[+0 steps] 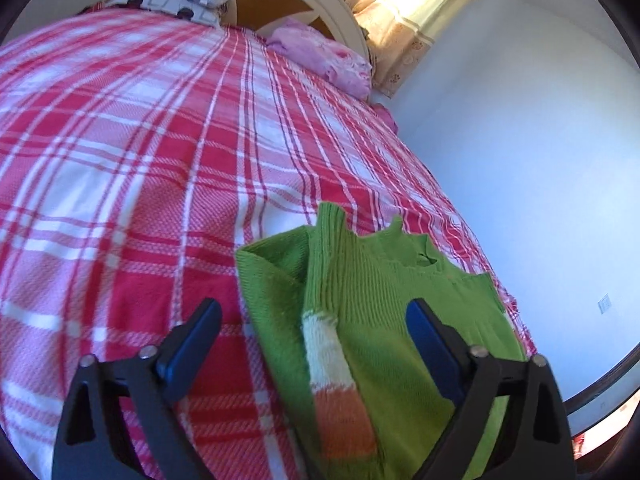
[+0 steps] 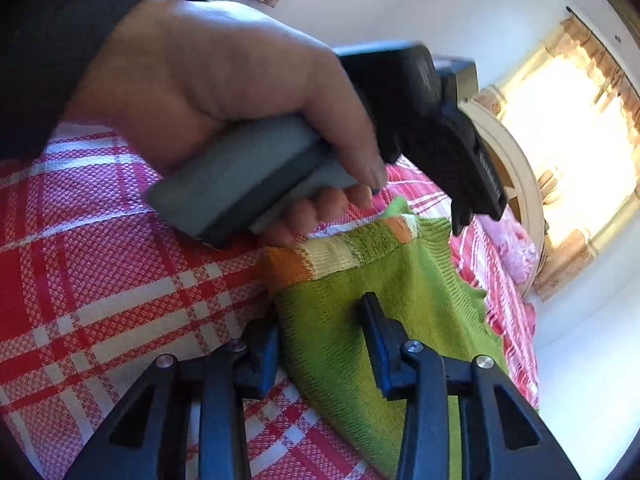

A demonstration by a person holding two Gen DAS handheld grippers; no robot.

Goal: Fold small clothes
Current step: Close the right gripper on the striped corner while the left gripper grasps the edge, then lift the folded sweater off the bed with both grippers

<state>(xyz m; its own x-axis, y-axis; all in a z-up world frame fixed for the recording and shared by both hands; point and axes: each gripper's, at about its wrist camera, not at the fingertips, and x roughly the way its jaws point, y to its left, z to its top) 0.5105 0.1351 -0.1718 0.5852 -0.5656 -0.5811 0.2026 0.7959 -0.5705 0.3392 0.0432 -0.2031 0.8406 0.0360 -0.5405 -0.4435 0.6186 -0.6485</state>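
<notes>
1. Here the green sweater [image 1: 384,304] lies on the plaid bed [image 1: 120,184], partly folded, and the job in hand looks like taking hold for the next fold.
2. The left claw [image 1: 314,332] stands wide open and holds nothing; the striped sleeve [image 1: 332,364] lies below and between its fingers, which hang above the knit.
3. The right claw [image 2: 320,344] is about half open, its jaws straddling the sweater's near edge. I cannot tell whether the pads press the knit yet, so I would not count it as a grip.
4. To do it well, I judge, each claw should bite the edge layers together, lift low, and carry the fold over evenly so the loose knit does not bunch.
5. In the right view the left hand [image 2: 224,92] and its tool cover the far part of the sweater.
6. The hem beneath both claws is cut off, and how many layers lie there is unclear.
</notes>
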